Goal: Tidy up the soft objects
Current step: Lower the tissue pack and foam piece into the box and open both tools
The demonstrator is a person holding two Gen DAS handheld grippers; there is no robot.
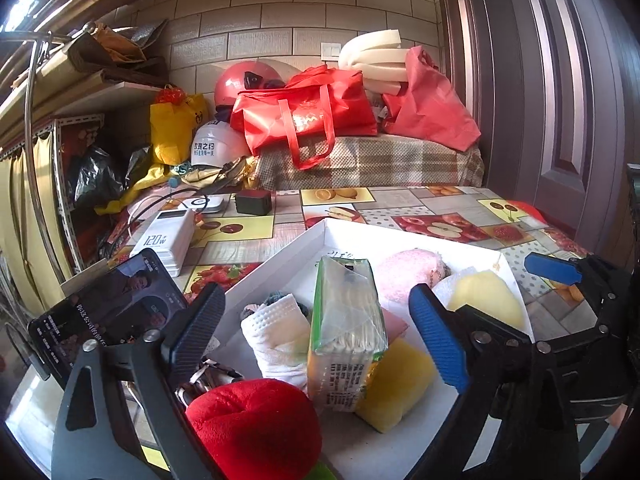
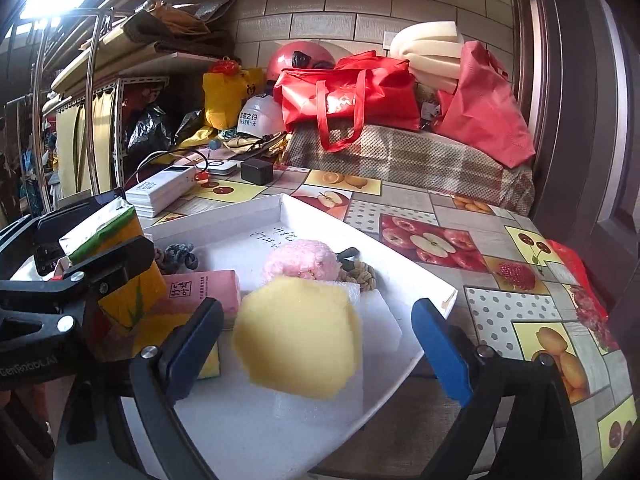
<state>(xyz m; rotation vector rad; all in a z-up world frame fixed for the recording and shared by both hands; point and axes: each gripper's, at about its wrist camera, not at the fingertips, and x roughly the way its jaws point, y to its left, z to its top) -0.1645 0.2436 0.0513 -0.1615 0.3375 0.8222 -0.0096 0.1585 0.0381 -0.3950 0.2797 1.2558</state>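
Observation:
A white tray (image 1: 280,256) on the fruit-print table holds the soft things. My left gripper (image 1: 316,340) is open over its near left part, jaws wide on either side of an upright green tissue pack (image 1: 348,336) and a rolled white cloth (image 1: 276,336), touching neither. A red plush (image 1: 256,428) lies just below, a yellow sponge (image 1: 396,384) to its right. My right gripper (image 2: 318,348) is open around a second yellow sponge (image 2: 296,336) that rests on white foam, pads clear of it. Behind lie a pink plush (image 2: 300,264), a rope knot (image 2: 360,272) and a pink tissue pack (image 2: 200,292).
A phone (image 1: 112,308) with a lit screen leans at the tray's left. A white power bank (image 1: 168,240) with cables and a black adapter (image 1: 254,202) lie behind it. Red bags (image 1: 304,116) and helmets pile at the back. A door (image 1: 560,120) bounds the right.

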